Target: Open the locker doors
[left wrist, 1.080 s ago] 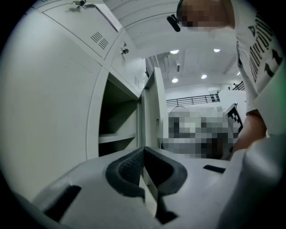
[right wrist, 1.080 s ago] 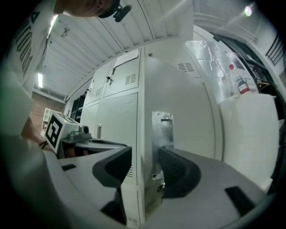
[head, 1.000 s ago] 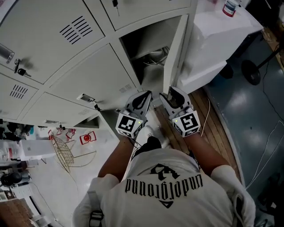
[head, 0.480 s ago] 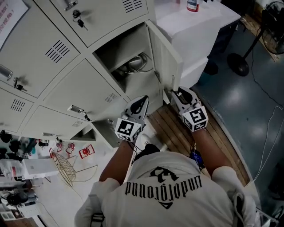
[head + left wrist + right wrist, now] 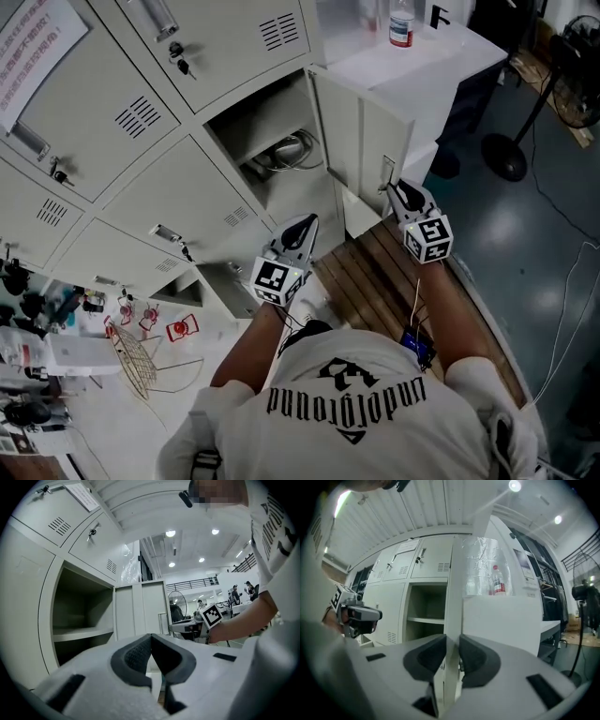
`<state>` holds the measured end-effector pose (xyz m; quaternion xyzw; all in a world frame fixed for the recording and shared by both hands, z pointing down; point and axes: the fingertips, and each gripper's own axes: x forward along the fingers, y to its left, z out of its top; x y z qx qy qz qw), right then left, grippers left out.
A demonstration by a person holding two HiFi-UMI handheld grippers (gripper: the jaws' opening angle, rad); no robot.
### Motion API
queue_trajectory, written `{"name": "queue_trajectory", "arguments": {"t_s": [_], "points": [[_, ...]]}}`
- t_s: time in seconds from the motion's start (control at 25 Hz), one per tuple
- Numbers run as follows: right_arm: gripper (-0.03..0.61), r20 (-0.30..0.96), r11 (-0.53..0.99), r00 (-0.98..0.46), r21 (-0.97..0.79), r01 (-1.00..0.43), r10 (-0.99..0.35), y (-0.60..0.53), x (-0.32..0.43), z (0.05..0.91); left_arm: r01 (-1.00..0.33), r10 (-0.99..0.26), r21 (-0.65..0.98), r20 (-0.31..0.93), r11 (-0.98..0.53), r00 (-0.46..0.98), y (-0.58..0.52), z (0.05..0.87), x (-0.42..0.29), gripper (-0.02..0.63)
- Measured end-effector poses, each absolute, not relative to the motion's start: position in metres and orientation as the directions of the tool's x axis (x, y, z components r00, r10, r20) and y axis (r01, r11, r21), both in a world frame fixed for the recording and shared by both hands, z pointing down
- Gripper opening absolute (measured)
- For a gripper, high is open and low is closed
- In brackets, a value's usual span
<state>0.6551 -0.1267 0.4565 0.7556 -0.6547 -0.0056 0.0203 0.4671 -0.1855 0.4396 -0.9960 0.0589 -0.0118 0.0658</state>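
A bank of pale grey lockers fills the upper left of the head view. One compartment (image 5: 272,131) stands open, with cables on its shelf. Its door (image 5: 361,141) is swung out to the right. My right gripper (image 5: 398,187) is at the door's free edge, jaws closing with that edge between the pads. In the right gripper view the door edge (image 5: 453,602) runs upright between the right gripper's (image 5: 452,653) pads, which touch it. My left gripper (image 5: 305,222) hangs below the open compartment, shut and holding nothing. The left gripper (image 5: 151,641) points toward the open compartment (image 5: 79,616).
Several closed locker doors with keys (image 5: 178,61) lie left and above. Right of the lockers, a white table (image 5: 441,66) carries a bottle (image 5: 401,23). A fan stand (image 5: 506,155) is on the floor at right. Wooden slats (image 5: 375,272) lie underfoot. Clutter and a wire basket (image 5: 131,342) sit lower left.
The locker door has swung further open to the right, and my right gripper has moved right with it, jaws narrowing on its edge. The left gripper has hardly moved.
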Motion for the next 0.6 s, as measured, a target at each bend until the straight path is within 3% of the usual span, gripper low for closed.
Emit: {"name": "queue_trajectory", "arguments": {"t_s": [0.24,0.4,0.6], "points": [[0.098,0.023,-0.141,0.142,0.055,-0.988,-0.99,-0.125,0.653,0.455,-0.154,-0.155,-0.148,-0.001,-0.977,0.988,-0.187,0.427,0.454,0.008],[0.196,0.022,-0.147,0.148,0.05,-0.988,-0.989,-0.112,0.647,0.453,-0.163,-0.164,-0.155,-0.008,-0.974,0.986,-0.182,0.42,0.447,0.008],[0.259,-0.02,-0.126,0.125,0.031,-0.992,-0.992,-0.092,0.618,0.433,-0.176,-0.176,-0.162,-0.015,-0.971,0.984,-0.176,0.412,0.433,0.008]]}}
